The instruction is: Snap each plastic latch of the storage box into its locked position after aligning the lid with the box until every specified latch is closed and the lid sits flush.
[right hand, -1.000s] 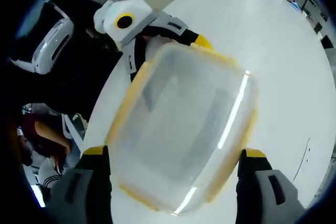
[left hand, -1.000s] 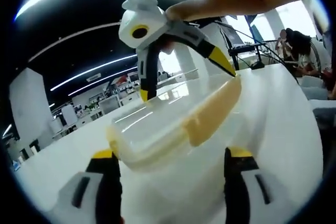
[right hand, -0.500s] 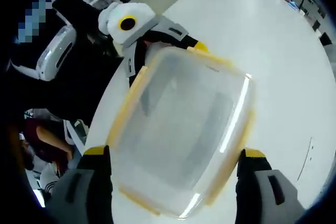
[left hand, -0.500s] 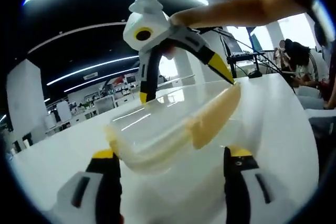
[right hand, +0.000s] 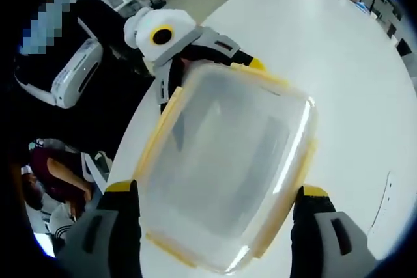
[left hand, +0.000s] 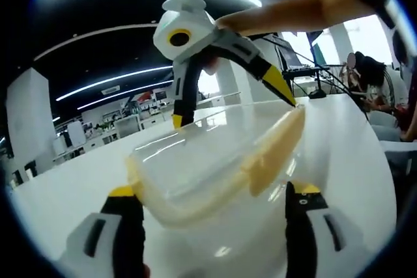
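Presently the clear rectangular plastic storage box with yellow latches (right hand: 225, 170) sits lidded on the white worktop (right hand: 352, 63). Left gripper (left hand: 212, 226) and right gripper (right hand: 212, 236) bracket opposite ends, jaws wide.

Two opposed close-up views, one shared storage box (left hand: 215, 161).
Left gripper view looks low across the worktop (left hand: 339, 141) along the box's side; right gripper view looks steeply down onto its lid (right hand: 228, 161); each sees the other gripper beyond.

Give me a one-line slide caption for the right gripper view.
Clear storage box with yellow latches framed between the right gripper's fingers on a white table.
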The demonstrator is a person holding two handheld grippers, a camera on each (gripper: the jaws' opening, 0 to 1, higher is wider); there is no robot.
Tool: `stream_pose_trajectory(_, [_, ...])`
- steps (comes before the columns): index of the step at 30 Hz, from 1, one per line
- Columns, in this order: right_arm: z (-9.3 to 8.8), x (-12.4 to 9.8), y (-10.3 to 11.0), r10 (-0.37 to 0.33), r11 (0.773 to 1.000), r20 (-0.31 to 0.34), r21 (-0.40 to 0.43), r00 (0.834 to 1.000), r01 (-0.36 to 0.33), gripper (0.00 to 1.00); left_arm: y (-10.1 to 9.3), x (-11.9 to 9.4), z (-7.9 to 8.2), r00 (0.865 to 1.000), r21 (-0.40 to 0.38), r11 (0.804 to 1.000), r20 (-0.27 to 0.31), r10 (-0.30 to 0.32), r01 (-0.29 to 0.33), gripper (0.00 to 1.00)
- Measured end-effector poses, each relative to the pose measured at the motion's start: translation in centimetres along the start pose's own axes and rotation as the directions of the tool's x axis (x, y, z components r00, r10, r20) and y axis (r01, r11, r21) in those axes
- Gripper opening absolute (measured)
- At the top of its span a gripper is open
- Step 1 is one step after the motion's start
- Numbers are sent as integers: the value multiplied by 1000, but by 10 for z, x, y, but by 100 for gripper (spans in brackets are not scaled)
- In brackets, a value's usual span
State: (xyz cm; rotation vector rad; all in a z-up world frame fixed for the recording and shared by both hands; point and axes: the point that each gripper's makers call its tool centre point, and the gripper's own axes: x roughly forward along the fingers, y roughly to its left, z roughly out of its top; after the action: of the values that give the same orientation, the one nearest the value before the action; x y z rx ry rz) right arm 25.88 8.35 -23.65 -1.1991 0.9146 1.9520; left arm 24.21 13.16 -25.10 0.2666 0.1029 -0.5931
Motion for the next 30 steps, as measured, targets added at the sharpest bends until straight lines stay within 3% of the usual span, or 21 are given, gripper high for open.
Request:
stream_pose_trajectory(8, [-4, 0, -12, 58, 998, -21, -9, 998, -58, 80, 1, 5, 0, 1000, -22, 1000, 0, -9, 9, 92])
stream_pose_trajectory(17, [-4, -3, -16, 72, 997, 26, -24, 997, -72, 77, 2, 9, -1, 1000, -43, 999, 2, -15, 15, 94])
stream_pose_trajectory(22, [-1, -8, -21, 80, 996, -23, -24, 996, -81, 76, 2, 9, -1, 1000, -53, 998, 4, -21, 22, 95])
stream_pose_trajectory(30, [5, -14, -24, 99, 995, -11, -9, 995, -99, 72, 5, 6, 1, 1000, -58, 998, 6, -28, 28, 95])
